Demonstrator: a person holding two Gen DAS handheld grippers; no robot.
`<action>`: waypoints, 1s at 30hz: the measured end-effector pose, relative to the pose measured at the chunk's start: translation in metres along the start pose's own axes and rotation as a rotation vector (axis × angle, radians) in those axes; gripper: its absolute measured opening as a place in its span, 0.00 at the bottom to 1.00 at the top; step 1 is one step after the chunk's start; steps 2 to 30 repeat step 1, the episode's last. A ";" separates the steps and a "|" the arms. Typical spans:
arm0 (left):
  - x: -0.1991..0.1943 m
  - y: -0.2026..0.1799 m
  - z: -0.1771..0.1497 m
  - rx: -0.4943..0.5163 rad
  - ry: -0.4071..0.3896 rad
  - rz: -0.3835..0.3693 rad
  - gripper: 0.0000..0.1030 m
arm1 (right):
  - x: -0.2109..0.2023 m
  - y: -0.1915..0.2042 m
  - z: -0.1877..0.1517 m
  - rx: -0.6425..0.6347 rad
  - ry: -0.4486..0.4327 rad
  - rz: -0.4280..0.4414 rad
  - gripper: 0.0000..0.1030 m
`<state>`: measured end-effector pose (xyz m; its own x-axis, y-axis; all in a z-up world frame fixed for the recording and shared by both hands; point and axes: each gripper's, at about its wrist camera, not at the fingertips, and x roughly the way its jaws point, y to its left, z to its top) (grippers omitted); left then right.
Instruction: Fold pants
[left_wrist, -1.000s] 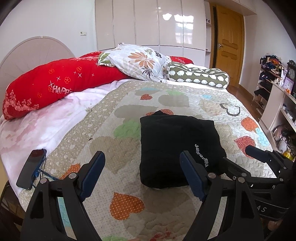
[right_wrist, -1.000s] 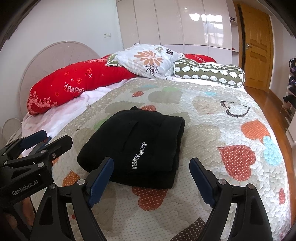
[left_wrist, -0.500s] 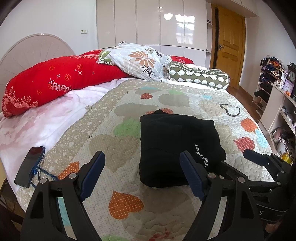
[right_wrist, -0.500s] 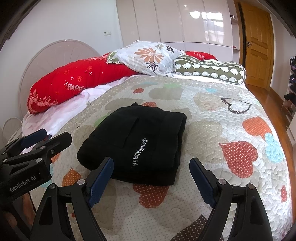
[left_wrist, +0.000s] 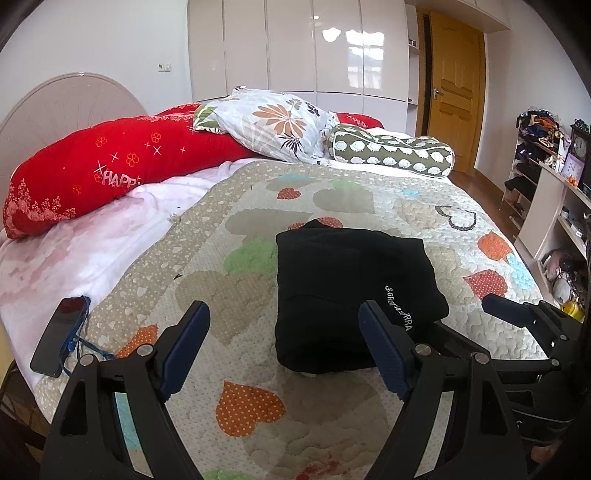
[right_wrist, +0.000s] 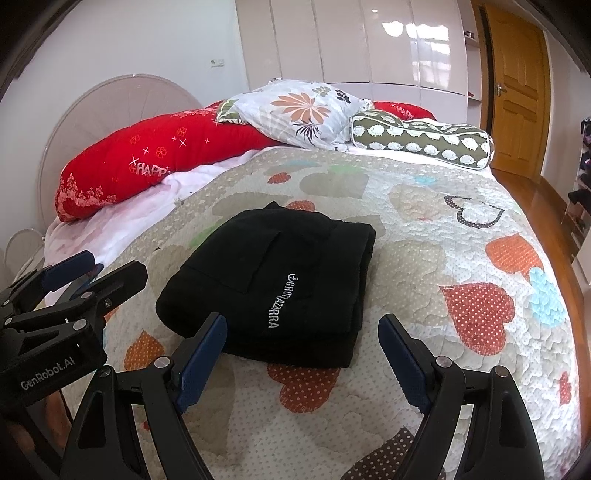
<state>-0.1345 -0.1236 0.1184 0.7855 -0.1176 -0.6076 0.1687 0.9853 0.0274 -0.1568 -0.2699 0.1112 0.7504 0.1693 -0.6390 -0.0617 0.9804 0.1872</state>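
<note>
The black pants (left_wrist: 347, 295) lie folded into a compact rectangle with white lettering on the heart-patterned quilt (left_wrist: 229, 295); they also show in the right wrist view (right_wrist: 273, 284). My left gripper (left_wrist: 284, 332) is open and empty, held above the quilt just short of the pants' near edge. My right gripper (right_wrist: 303, 343) is open and empty, near the pants' near right corner. The right gripper shows at the right of the left wrist view (left_wrist: 517, 314). The left gripper shows at the left of the right wrist view (right_wrist: 66, 280).
A red bolster (left_wrist: 110, 170), a floral pillow (left_wrist: 273, 125) and a green patterned bolster (left_wrist: 395, 155) lie at the head of the bed. A phone with a blue cord (left_wrist: 59, 332) lies at the left bed edge. Shelves (left_wrist: 554, 206) stand to the right.
Both grippers have drawn back slightly from the pants and stay open. The folded pants have not moved.
</note>
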 end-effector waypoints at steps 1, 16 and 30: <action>0.000 -0.001 0.000 -0.001 0.000 -0.003 0.81 | 0.000 0.000 0.000 -0.003 0.000 -0.001 0.83; 0.000 -0.001 0.000 -0.001 0.000 -0.003 0.81 | 0.000 0.000 0.000 -0.003 0.000 -0.001 0.83; 0.000 -0.001 0.000 -0.001 0.000 -0.003 0.81 | 0.000 0.000 0.000 -0.003 0.000 -0.001 0.83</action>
